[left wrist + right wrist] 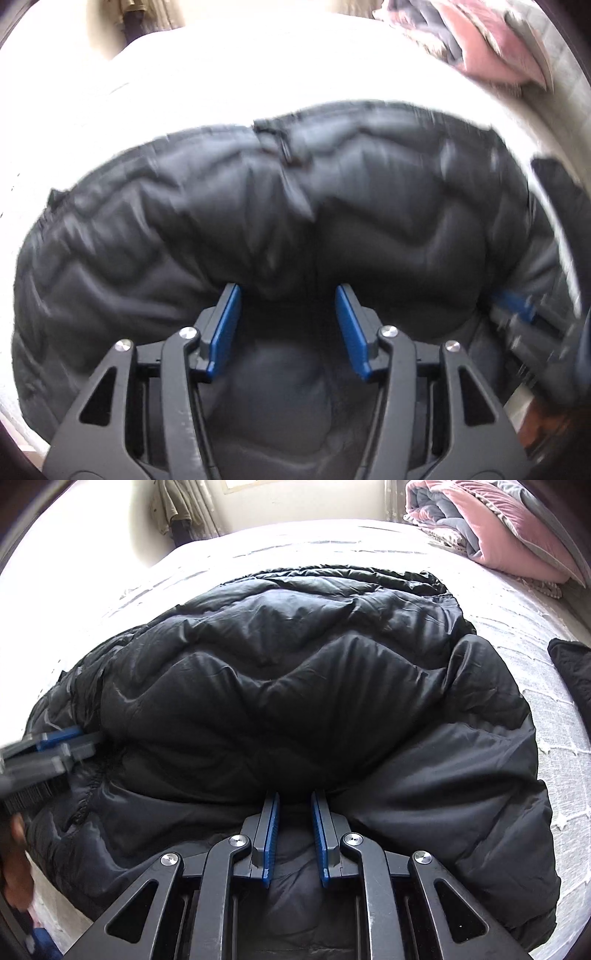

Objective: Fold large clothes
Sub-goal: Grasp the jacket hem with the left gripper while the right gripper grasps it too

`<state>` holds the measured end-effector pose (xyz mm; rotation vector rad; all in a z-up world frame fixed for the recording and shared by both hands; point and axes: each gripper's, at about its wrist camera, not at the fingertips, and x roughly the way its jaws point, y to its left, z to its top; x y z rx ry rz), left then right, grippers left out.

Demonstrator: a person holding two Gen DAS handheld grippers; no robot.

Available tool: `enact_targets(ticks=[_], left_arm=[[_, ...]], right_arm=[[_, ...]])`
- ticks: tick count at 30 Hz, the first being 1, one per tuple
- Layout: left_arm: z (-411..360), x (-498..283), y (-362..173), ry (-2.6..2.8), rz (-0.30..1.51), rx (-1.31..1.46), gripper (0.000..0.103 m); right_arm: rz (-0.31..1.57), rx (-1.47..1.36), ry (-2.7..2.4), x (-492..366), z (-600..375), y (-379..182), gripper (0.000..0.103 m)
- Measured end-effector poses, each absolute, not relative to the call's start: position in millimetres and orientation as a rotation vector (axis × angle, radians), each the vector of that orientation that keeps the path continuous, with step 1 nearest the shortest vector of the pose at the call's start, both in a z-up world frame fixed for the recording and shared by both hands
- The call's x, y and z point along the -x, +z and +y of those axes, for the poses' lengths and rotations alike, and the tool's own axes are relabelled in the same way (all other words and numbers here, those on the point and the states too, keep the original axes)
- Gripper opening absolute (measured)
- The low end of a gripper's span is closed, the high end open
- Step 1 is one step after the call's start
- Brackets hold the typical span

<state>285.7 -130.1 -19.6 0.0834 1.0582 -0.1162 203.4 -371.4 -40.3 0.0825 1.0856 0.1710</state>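
Left fingers: blue pads (231,325) stand moderately apart on the left gripper (288,291), with a thick fold of the black puffer jacket (295,206) bulging between them; the tips are buried under the fold, so whether the pads actually press on it cannot be told.
Right fingers: blue pads (271,834) of the right gripper (294,797) sit close together, a narrow gap between them, pinched on a bunched edge of the jacket (295,686).
Jacket: large, black and quilted, it lies spread over most of the near part of the bed (517,627), a folded-over layer forming a rounded hump in front of both grippers.
Jacket details: an elastic-looking gathered hem shows in the right wrist view at the lower left, near the other gripper; a zipper or seam line runs up the middle in the left wrist view.
Grippers together: each shows in the other's view, both at the near edge of the jacket, set apart along it.
Bed: white textured cover, brightly lit, washed out in the left wrist view.
Bedding: a rolled pink and grey quilt (498,528) sits at the far right corner of the bed, well apart from the jacket.
Dark item: another dark piece of cloth (572,668) lies at the right edge of the bed.
Sharpness: the left wrist view is blurred.
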Motion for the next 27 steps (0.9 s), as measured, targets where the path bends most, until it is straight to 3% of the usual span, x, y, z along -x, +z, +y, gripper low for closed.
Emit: enact_targets(ticks=[9, 12, 17, 22, 27], left_arm=[[-146, -325, -44, -0.067, 1.136, -0.152, 0.056], [-135, -338, -29, -0.085, 1.186, -0.071, 0.053], [-123, -358, 9, -0.084, 1.102, -0.011, 0.052], [-130, -398, -42, -0.027, 1.197, -0.055, 0.053], [-140, -399, -49, 0.008, 1.182, -0.121, 0.053]], right_arm=[[1.091, -0.110, 0.186, -204, -380, -36, 0.017], [1.091, -0.113, 0.185, -204, -382, -36, 0.017], [1.093, -0.114, 0.180, -204, -384, -34, 0.017], [1.092, -0.115, 0.190, -206, -386, -34, 0.017], [1.096, -0.115, 0.197, -207, -387, -34, 0.017]])
